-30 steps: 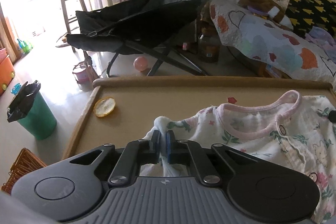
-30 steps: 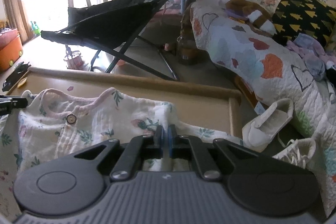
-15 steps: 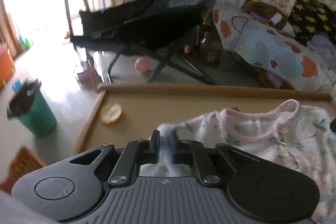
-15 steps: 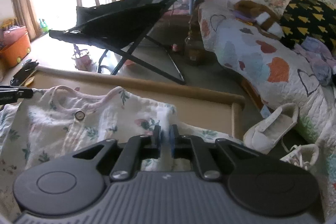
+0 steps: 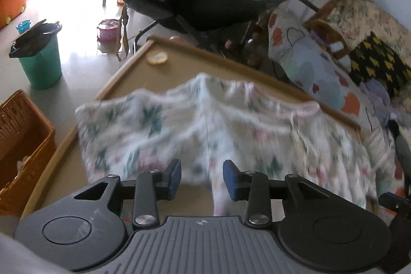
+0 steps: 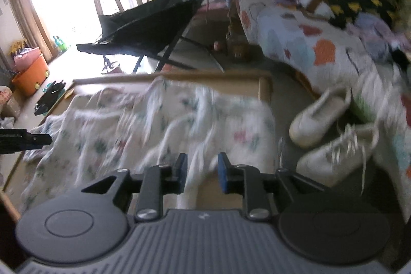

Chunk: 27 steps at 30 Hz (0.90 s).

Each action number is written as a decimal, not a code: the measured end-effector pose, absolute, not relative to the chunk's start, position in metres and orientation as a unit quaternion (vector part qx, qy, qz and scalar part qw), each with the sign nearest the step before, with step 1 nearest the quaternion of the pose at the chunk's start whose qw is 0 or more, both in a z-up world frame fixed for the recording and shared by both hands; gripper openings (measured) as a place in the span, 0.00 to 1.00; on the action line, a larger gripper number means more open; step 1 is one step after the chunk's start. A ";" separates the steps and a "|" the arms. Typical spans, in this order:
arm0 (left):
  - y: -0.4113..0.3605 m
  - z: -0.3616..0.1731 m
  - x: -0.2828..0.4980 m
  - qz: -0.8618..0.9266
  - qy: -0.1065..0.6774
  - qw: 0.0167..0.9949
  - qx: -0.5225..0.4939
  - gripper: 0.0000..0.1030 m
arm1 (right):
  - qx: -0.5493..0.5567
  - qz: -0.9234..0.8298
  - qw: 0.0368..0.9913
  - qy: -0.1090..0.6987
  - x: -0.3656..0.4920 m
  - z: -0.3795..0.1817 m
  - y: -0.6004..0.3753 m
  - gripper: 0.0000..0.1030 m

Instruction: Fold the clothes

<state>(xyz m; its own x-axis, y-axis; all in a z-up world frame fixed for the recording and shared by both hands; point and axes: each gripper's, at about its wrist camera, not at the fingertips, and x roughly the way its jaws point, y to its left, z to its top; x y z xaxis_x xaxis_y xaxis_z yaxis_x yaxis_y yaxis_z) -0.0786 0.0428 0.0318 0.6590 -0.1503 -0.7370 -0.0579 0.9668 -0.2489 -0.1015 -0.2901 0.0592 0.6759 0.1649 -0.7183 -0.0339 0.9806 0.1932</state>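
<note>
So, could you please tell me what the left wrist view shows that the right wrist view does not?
Only the left wrist view shows the green bin, the wicker basket and the round yellow item on the table. Only the right wrist view shows the white shoes on the floor. Both show the floral garment spread on the wooden table, the black folding chair and the quilted sofa.
</note>
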 end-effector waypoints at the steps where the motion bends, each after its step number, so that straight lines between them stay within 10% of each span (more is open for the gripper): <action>1: 0.043 0.029 -0.084 -0.024 0.416 0.900 -0.130 0.39 | 0.085 0.053 0.910 0.402 -0.108 0.058 -0.289 0.24; 16: 0.020 0.010 -0.131 -0.060 0.421 0.898 -0.110 0.38 | 0.098 0.028 0.902 0.419 -0.161 0.042 -0.275 0.24; 20: 0.016 0.014 -0.134 -0.065 0.422 0.900 -0.085 0.15 | 0.095 0.036 0.900 0.425 -0.162 0.038 -0.268 0.24; 27: 0.022 0.018 -0.141 -0.063 0.426 0.898 -0.087 0.06 | 0.064 0.039 0.894 0.442 -0.161 0.030 -0.256 0.20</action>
